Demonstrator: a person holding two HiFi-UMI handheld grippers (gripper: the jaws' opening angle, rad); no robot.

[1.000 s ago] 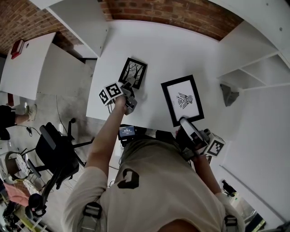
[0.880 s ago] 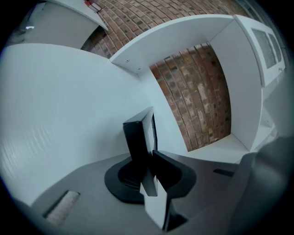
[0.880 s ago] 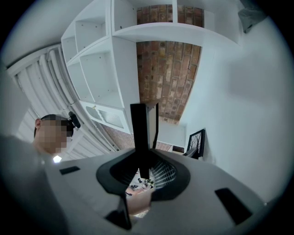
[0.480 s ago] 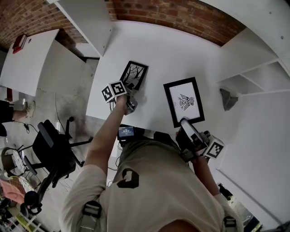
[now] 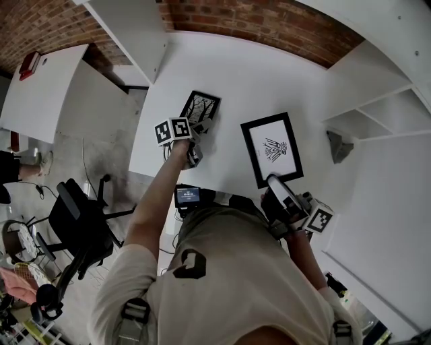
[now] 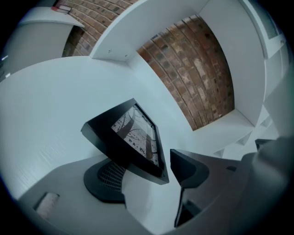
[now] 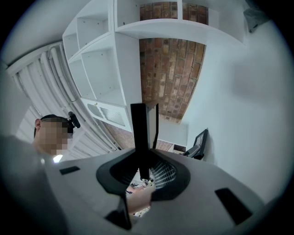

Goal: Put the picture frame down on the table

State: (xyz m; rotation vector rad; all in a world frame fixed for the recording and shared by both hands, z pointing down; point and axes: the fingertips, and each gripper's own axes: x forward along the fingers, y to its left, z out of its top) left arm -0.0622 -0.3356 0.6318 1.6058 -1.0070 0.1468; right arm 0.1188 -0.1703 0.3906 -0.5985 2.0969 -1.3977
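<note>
Two black picture frames are over the white table (image 5: 236,74). The one with a tree picture (image 5: 200,110) lies at the table's left; in the left gripper view its near corner (image 6: 138,142) sits between the jaws. My left gripper (image 5: 199,131) (image 6: 147,170) is open, with a gap between the frame and the right-hand jaw. The frame with a bird drawing (image 5: 273,148) is held by its near edge in my right gripper (image 5: 275,183). In the right gripper view that frame (image 7: 140,133) shows edge-on, and the gripper (image 7: 142,170) is shut on it.
White shelving (image 5: 377,108) stands to the right, with a grey object (image 5: 340,143) on it. A second white table (image 5: 40,87) and an office chair (image 5: 84,226) are at the left. A brick wall (image 5: 269,20) runs behind. A person (image 7: 50,133) shows in the right gripper view.
My left gripper has shifted slightly up toward the tree frame and its marker cube has turned. The bird frame and my right gripper have hardly moved.
</note>
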